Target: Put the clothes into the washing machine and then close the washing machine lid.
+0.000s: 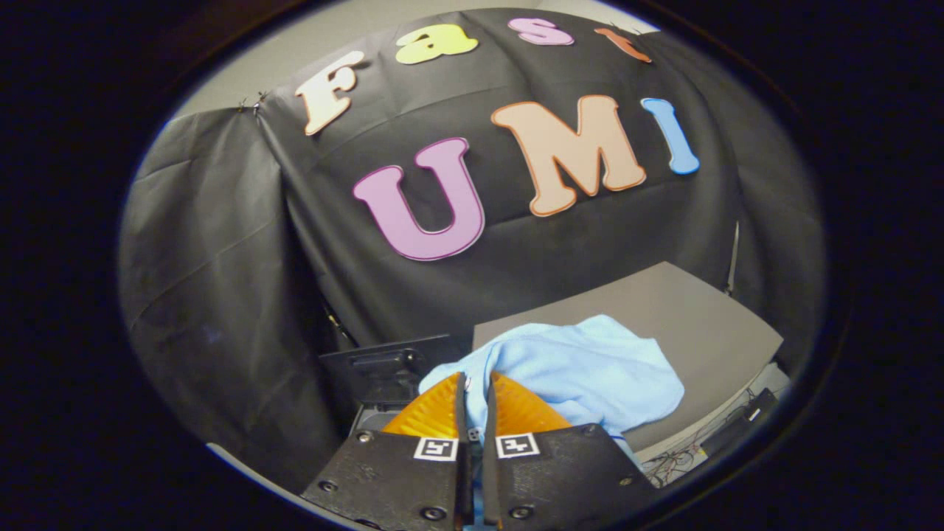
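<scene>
Claw [475, 385] seemingly pinching blue cloth [590, 369].

Lower edge of light blue cloth [582, 369] is covered by the gripper [476, 383] fingers, so the pinched part can't be seen; only a thin slit is left between the fingers, and cloth inside it can't be made out. Near part of grey table [700, 324] is hidden under the cloth. Dark open lid [387, 361] is partly blocked by fingers and cloth; what it belongs to can't be told. Wires [675, 457] below table edge are too small to sort out.
</scene>
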